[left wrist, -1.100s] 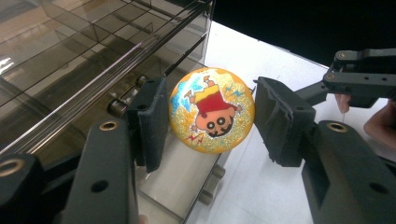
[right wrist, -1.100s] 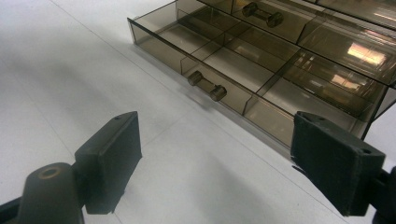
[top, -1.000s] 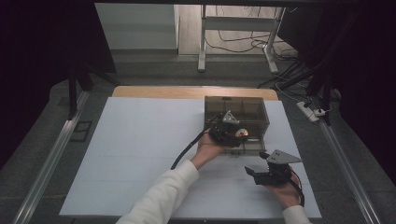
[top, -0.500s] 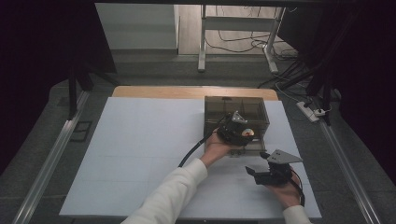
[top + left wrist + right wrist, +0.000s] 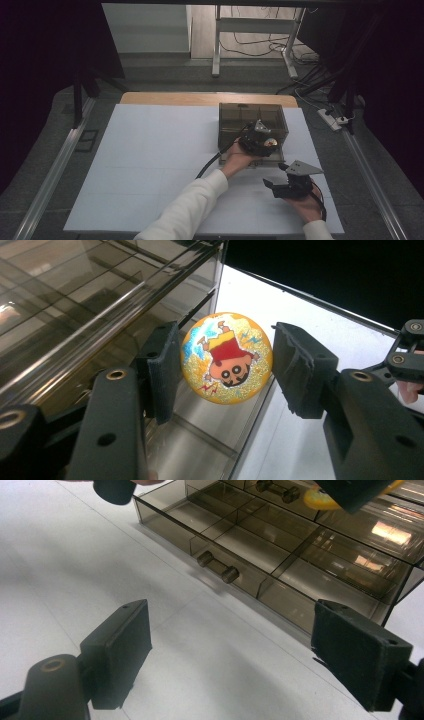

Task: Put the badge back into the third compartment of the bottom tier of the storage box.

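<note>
The left gripper view showed the left hand-held gripper (image 5: 225, 365) holding a round orange ball (image 5: 227, 357) with a cartoon figure printed on it. One pad (image 5: 162, 370) pressed on the ball's side, while the other seemed to touch it on the opposite side. The ball hung just above the smoky transparent drawer box (image 5: 90, 305), over its opened drawer (image 5: 210, 425).

In the high view, the left hand-held gripper (image 5: 260, 141) was at the front of the drawer box (image 5: 252, 112), and the right hand-held gripper (image 5: 277, 186) waited nearer to the person than the box, above the white bench (image 5: 150, 165), with its jaws wide apart and nothing between them.

In my judgement, the step in hand was to put the ball into the drawer. The next move probably called for lowering the ball inside one compartment of the drawer and then opening the jaws gently, so the ball would not roll out.
</note>
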Demonstrator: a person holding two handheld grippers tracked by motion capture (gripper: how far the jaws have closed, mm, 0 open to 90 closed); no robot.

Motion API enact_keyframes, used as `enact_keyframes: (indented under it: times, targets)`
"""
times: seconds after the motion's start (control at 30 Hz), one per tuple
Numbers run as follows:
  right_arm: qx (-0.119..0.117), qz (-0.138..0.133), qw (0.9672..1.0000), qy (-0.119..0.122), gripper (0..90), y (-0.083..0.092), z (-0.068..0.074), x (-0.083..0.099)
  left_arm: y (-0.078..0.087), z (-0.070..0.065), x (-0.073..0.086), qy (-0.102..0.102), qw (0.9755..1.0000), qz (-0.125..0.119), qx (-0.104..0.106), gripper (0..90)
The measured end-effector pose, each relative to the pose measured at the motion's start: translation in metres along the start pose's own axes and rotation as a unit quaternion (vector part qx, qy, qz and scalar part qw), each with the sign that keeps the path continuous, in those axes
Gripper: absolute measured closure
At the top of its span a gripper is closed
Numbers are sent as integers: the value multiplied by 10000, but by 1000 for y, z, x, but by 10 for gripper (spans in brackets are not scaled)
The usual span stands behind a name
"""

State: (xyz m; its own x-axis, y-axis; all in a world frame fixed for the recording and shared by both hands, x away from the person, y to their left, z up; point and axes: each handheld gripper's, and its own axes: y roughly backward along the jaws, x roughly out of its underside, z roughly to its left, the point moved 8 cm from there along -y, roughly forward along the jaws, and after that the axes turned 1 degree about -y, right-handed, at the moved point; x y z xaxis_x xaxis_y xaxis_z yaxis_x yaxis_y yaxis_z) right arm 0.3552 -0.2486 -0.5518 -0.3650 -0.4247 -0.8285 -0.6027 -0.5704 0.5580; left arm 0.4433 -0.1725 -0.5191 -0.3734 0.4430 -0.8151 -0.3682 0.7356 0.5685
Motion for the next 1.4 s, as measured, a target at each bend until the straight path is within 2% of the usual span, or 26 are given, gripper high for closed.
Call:
enact_keyframes:
  times: [0.07,0.17,0.27,0.53,0.67,0.9,1.2,1.3,1.4]
  targets:
    - [-2,1,10000,7,161,0,0,0,-4,-1,1,16,10000,3,-11,438]
    - [3,-3,10000,12,161,1,0,0,-6,-2,4,53,10000,51,7,336]
    - [29,24,10000,19,161,1,-1,1,-1,-4,3,-29,10000,26,45,330]
    - [10,23,10000,17,162,0,0,1,19,-4,3,46,9999,-70,115,331]
    - [26,13,10000,19,161,0,0,1,28,-5,5,-8,9999,-64,106,334]
    - [27,12,10000,23,161,0,0,0,49,-3,14,-113,9999,-55,5,335]
    - [40,47,10000,68,162,-2,1,1,81,11,35,29,9998,-75,-159,318]
    - [35,32,10000,61,162,-2,1,0,87,13,40,24,9998,-75,-179,316]
    - [37,39,10000,63,162,-2,1,0,101,13,51,-19,9997,-46,-225,308]
